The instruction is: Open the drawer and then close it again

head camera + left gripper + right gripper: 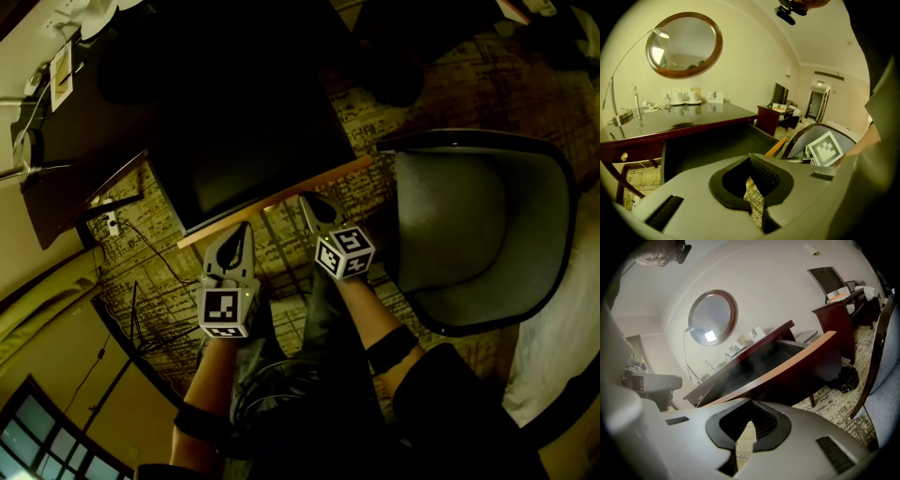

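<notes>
The desk drawer stands pulled out, its inside dark and its light wooden front edge facing me. My left gripper is shut and empty, its tip just short of that edge at the drawer's left part. My right gripper is shut with nothing in it, its tip at or just under the front edge; contact cannot be told. In the left gripper view the open drawer lies beyond the closed jaws. In the right gripper view the drawer front runs just above the closed jaws.
A grey shell chair stands close on the right. The dark desk top carries a lamp and small items below a round mirror. Patterned carpet and cables lie below. A black bag sits under the desk.
</notes>
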